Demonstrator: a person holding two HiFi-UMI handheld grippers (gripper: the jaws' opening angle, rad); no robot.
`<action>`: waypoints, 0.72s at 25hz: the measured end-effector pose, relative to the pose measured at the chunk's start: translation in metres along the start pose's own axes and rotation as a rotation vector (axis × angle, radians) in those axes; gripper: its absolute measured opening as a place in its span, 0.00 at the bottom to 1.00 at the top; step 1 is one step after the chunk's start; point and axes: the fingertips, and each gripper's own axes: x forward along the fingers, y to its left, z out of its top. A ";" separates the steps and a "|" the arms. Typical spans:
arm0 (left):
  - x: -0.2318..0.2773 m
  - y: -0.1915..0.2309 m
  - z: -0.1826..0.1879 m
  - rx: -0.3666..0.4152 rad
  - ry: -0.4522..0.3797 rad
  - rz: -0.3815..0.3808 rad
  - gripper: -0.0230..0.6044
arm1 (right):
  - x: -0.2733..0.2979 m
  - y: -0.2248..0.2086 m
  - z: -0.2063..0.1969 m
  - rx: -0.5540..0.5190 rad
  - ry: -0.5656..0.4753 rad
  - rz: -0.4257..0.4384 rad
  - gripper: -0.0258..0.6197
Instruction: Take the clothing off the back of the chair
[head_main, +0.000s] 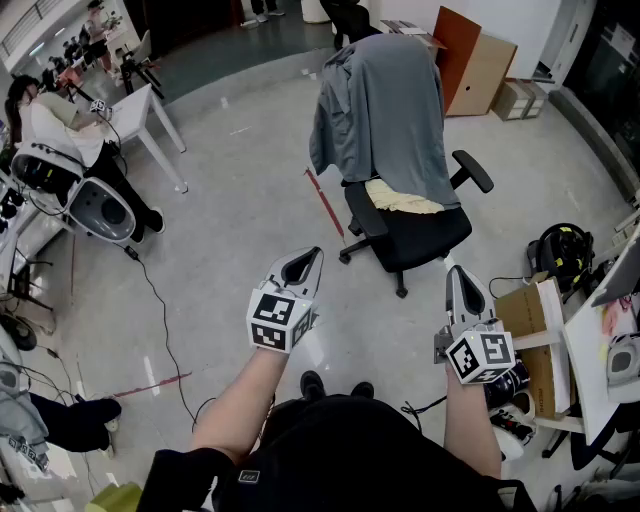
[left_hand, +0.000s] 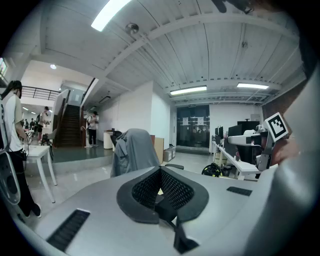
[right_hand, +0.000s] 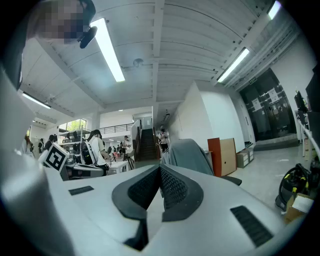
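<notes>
Boxes (head_main: 492, 68) and backpack (head_main: 562, 252) flank draped chair (head_main: 408, 225).

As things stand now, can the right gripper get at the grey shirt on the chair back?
Probably not from here: the right gripper, shut, is short of the grey shirt on the office chair. Only floor lies between, so nothing blocks it.
</notes>
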 end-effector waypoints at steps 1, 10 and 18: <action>0.000 -0.004 0.001 0.004 0.002 -0.001 0.04 | -0.002 -0.003 -0.001 0.000 0.002 -0.002 0.05; 0.006 -0.044 0.019 0.017 0.001 0.015 0.04 | -0.029 -0.032 0.005 0.037 -0.006 0.009 0.05; 0.011 -0.089 0.024 0.035 0.005 -0.010 0.04 | -0.059 -0.048 -0.005 0.079 -0.001 0.030 0.05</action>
